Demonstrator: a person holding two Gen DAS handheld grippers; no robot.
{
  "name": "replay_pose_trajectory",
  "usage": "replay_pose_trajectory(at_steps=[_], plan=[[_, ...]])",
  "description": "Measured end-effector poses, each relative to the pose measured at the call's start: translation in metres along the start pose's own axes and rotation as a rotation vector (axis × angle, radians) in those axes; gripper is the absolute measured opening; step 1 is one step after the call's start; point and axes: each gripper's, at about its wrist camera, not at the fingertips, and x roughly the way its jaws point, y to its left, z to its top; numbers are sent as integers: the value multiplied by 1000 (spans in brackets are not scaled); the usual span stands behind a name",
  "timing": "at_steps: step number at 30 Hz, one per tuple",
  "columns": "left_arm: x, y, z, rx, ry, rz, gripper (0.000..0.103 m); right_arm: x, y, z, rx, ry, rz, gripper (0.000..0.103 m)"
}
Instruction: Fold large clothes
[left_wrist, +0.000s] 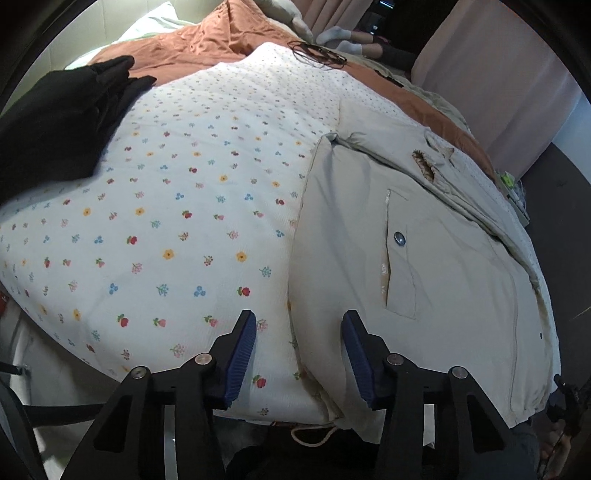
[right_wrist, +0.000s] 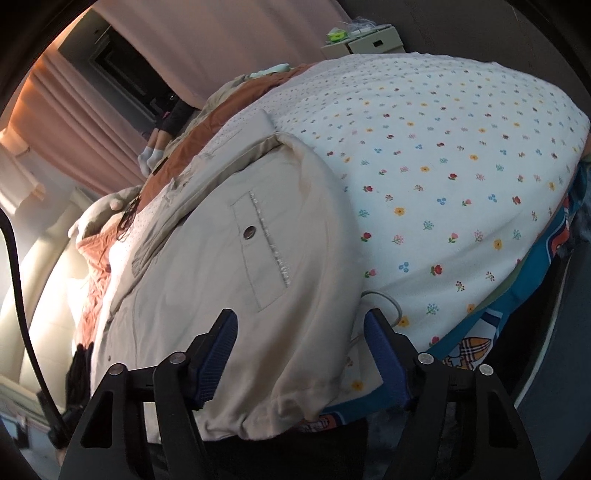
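Lying spread on the flowered bedspread (left_wrist: 177, 206), the beige jacket (left_wrist: 424, 266) fills the left wrist view from three to five o'clock, its hem hanging over the near bed edge. The left gripper (left_wrist: 299, 354) straddles one hem corner and the right gripper (right_wrist: 301, 350) the other, both with jaws apart and pinching nothing, probably set to lift the hem for a fold.

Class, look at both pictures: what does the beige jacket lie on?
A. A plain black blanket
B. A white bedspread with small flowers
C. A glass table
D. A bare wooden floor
B: the jacket lies spread on the flowered white bedspread.
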Motion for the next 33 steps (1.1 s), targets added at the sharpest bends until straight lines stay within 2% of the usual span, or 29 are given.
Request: replay_pose_trajectory(at_steps=[4,7,11,15,22,24,26,30,33], plan=[[8,2,4,-2,-1,-32,48,11,-14,3,77,14,90,66],[17,3,13,-18,12,-60,48,19,-23,4,123,19,135,66],[26,3,23,-42,32,-98,43,25,-29,9,170,15,189,66],[28,3,20,-58,52,-157,42,26,-33,8,191,37,232,66],[21,18,4,-142,119,-350,41,30,-32,-5,170,98,317,66],[21,20,0,-155,122,-386,41,35,-31,-5,184,113,371,66],[23,18,0,-160,117,-391,41,40,-28,-6,191,116,411,65],[33,9,9,-153,108,-410,41,47,-23,-5,186,97,423,65],[41,-1,16,-142,100,-400,40,52,-19,-2,195,83,416,61]])
